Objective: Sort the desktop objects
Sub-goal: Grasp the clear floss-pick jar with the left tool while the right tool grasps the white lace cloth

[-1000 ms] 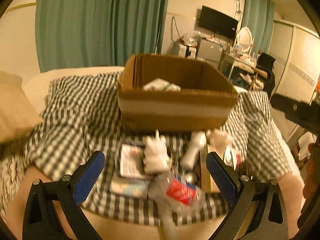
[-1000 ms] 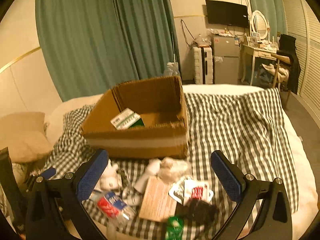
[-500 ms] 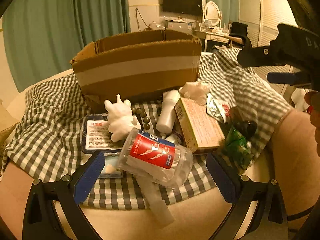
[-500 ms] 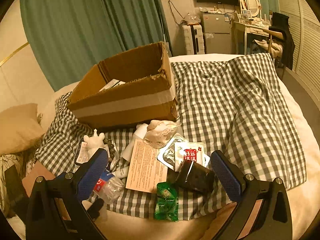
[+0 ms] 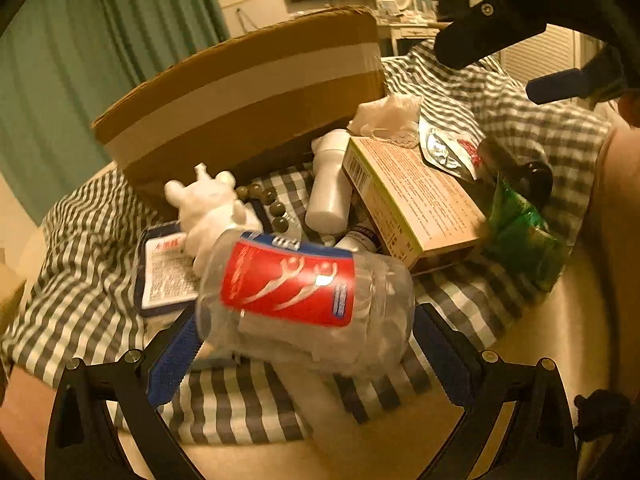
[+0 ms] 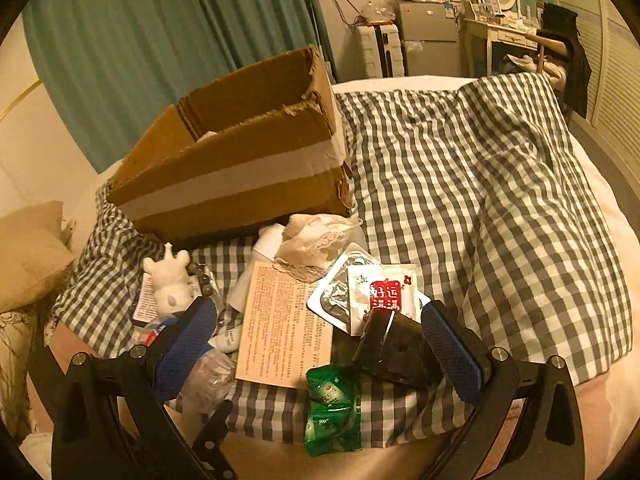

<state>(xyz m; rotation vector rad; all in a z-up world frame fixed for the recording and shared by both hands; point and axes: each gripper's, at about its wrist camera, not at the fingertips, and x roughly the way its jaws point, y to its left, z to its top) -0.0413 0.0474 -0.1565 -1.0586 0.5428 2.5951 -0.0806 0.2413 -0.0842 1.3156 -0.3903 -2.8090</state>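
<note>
A pile of small objects lies on a checked cloth (image 6: 472, 184) in front of an open cardboard box (image 6: 236, 148). My left gripper (image 5: 308, 356) is open, its blue pads on either side of a clear plastic jar with a red label (image 5: 304, 292); I cannot tell if they touch it. Behind the jar are a white figurine (image 5: 212, 208), a white bottle (image 5: 328, 196) and a tan carton (image 5: 416, 208). My right gripper (image 6: 320, 356) is open above the carton (image 6: 284, 324), a green packet (image 6: 332, 408) and a black wedge-shaped object (image 6: 396, 348).
A dark bead string (image 5: 264, 200), a blue-edged flat pack (image 5: 164, 272), crumpled white lace (image 6: 316, 240) and foil sachets (image 6: 380, 292) lie in the pile. A pillow (image 6: 28, 256) is at the left. The right gripper shows in the left wrist view (image 5: 532, 32).
Both grippers have moved down and closer to the pile. The left gripper has come up to the clear jar, which now lies between its pads.
</note>
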